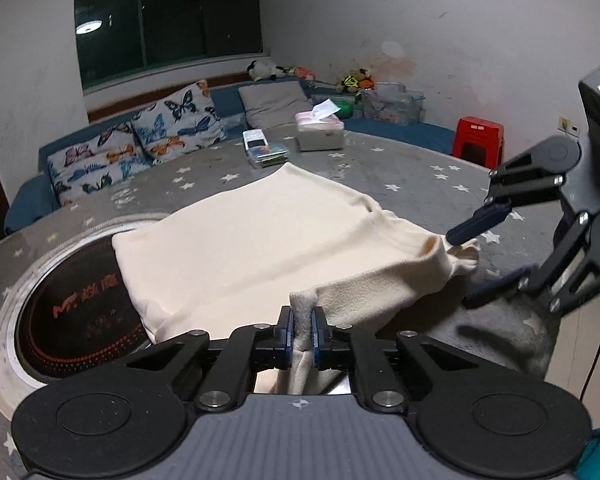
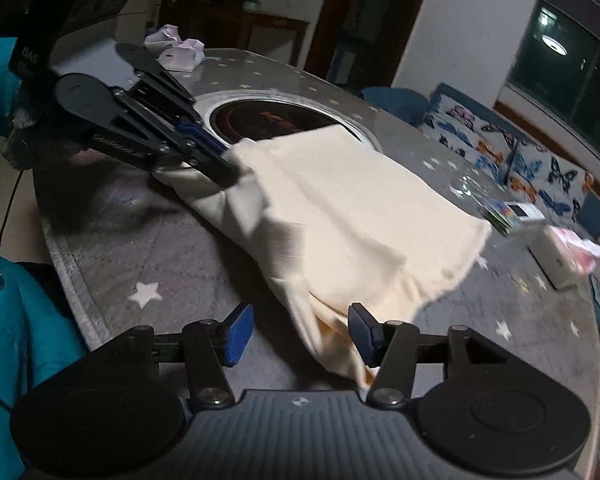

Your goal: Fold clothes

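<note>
Item: cream garment, soft, limp, light; we take it by edges. Left gripper clamps a corner; right gripper stands apart, cloth beside one pad.

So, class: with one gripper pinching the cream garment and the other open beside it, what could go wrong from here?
1. Only the left gripper is shut on the cream garment. The right gripper is open, so lifting may drag the fold askew.
2. The garment overlaps the induction hob set into the table; if it is warm, that is a hazard.
3. The hem lies against one pad of the right gripper and could snag.
</note>
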